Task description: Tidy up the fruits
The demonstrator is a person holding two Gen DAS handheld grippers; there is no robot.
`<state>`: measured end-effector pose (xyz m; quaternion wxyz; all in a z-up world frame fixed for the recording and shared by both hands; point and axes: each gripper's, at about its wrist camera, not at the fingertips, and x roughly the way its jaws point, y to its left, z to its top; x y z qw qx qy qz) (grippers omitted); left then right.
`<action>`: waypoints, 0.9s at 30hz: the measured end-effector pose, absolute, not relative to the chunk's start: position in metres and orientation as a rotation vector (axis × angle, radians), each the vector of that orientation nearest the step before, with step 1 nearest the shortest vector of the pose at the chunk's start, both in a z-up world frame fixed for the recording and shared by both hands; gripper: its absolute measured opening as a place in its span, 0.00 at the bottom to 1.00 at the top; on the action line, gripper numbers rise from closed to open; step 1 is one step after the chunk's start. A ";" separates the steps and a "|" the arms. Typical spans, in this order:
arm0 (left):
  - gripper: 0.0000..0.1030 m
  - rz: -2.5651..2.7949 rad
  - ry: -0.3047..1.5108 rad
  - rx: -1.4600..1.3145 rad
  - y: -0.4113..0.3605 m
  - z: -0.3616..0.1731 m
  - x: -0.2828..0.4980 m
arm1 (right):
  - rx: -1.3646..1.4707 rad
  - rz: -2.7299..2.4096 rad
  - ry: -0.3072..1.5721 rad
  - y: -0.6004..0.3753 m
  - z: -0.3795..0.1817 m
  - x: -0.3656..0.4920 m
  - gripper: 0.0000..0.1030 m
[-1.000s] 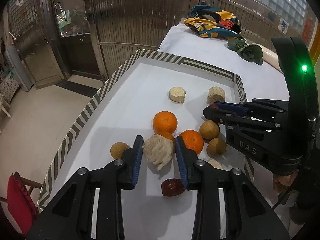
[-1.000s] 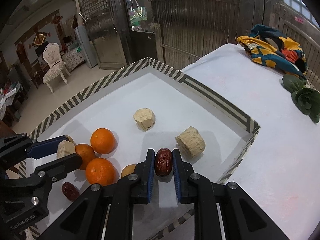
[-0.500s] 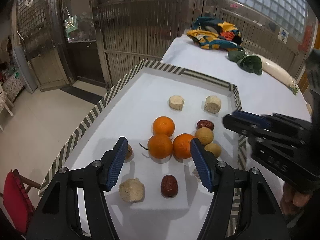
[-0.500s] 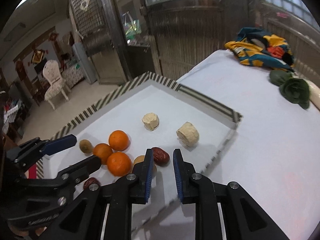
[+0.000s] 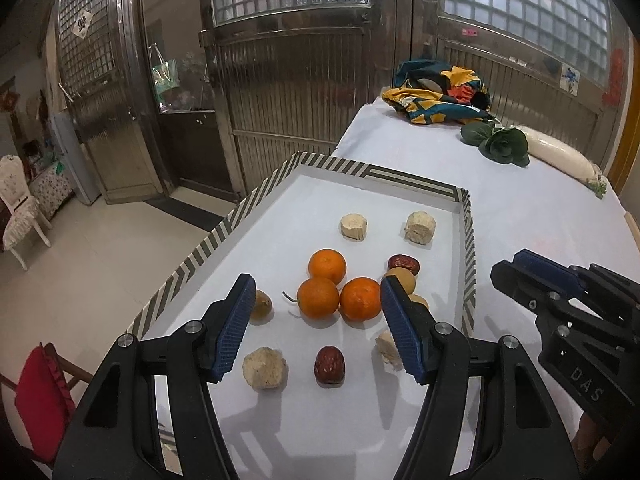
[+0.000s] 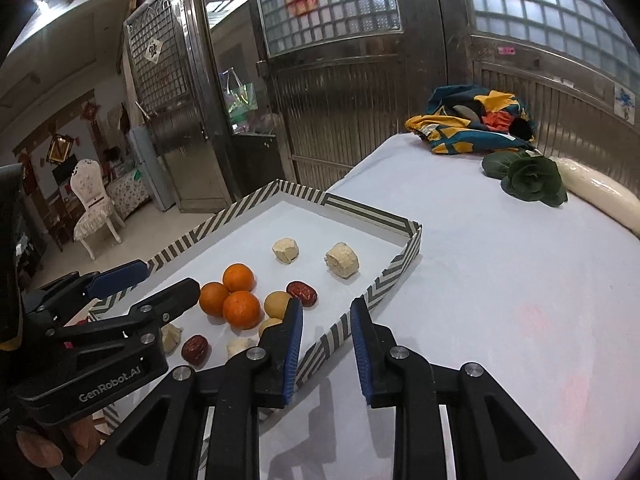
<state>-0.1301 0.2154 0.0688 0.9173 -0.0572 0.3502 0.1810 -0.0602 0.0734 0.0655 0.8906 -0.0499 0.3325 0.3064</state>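
Both claws hang empty above a white-clothed table in a room walled with ribbed steel doors and glass block. The left gripper stands half open over a striped-rimmed tray, nothing between its jaws; three oranges sit just ahead of its tips, one red date and a pale chunk below them. The right gripper, its jaws just opening and holding nothing, hovers over the tray's near right rim, with a second date just ahead to its left. Beyond the fruit the tray floor lies bare but for two pale chunks. Farther off on open cloth lie leafy greens, a white radish and a patterned cloth. Left of the tray, tiled floor and a white chair.
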 end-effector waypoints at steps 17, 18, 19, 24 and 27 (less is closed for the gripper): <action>0.63 0.380 0.674 -0.124 0.209 0.075 -0.135 | -0.106 0.640 0.693 0.066 0.065 -0.068 0.25; 0.63 0.382 0.672 -0.124 0.209 0.075 -0.136 | -0.105 0.639 0.694 0.066 0.065 -0.066 0.25; 0.63 0.383 0.672 -0.123 0.209 0.075 -0.136 | -0.104 0.639 0.696 0.066 0.064 -0.066 0.25; 0.63 0.388 0.678 -0.120 0.208 0.075 -0.135 | -0.108 0.641 0.702 0.067 0.063 -0.066 0.25; 0.63 0.388 0.681 -0.118 0.208 0.075 -0.134 | -0.111 0.645 0.706 0.068 0.061 -0.065 0.25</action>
